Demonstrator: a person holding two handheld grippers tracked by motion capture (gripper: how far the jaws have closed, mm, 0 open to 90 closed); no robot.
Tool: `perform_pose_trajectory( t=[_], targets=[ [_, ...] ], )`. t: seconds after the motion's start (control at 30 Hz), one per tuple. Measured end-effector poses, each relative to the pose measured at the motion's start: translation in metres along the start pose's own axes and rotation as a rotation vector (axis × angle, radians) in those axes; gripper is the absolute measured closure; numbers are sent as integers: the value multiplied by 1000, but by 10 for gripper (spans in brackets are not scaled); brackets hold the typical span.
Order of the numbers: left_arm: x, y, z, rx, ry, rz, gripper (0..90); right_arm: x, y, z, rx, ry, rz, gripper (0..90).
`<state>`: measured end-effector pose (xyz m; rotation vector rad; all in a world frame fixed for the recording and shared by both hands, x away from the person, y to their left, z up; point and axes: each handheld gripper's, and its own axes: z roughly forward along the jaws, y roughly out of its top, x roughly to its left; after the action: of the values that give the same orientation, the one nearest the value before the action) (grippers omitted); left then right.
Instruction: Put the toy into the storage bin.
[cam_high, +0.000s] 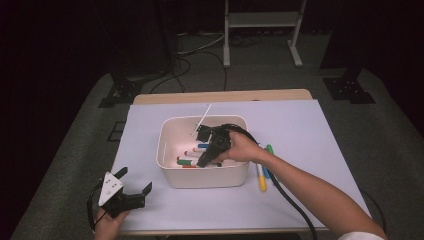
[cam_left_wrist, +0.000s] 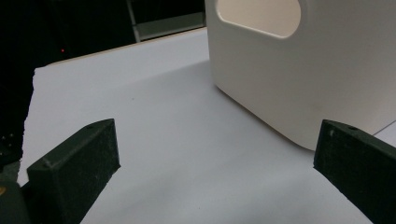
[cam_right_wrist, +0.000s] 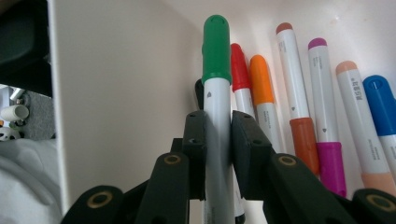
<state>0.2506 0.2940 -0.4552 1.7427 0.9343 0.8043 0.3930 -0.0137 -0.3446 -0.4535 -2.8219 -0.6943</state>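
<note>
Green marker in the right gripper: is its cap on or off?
On. The green marker wears its green cap, clamped between the right gripper's fingers inside the white bin.

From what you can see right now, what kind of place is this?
Probably a lab or studio set up for recording tabletop work. A table covered in pale sheet stands among dark surroundings, with cables on the grey floor behind it and a white metal stand at the back.
</note>
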Motion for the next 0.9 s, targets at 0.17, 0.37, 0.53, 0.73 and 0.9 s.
perform_pose_trajectory(
  t=[0.17, 0.37, 0.53, 0.73, 0.9],
  targets=[
    [0, 0, 0, 1, -2, 1, 0, 0, 2, 9, 43, -2, -3, 753],
    [0, 0, 0, -2, -3, 1, 0, -1, 3, 12, 57, -14, -7, 718],
    [0, 0, 0, -2, -3, 1, 0, 0, 1, 2, 29, -22, -1, 695],
    [0, 0, 0, -3, 0, 7, 0, 2, -6, -23, -54, -29, 14, 676],
    [-1, 0, 0, -10, 1, 6, 0, 8, -18, -53, -156, -57, 21, 655]
  ],
)
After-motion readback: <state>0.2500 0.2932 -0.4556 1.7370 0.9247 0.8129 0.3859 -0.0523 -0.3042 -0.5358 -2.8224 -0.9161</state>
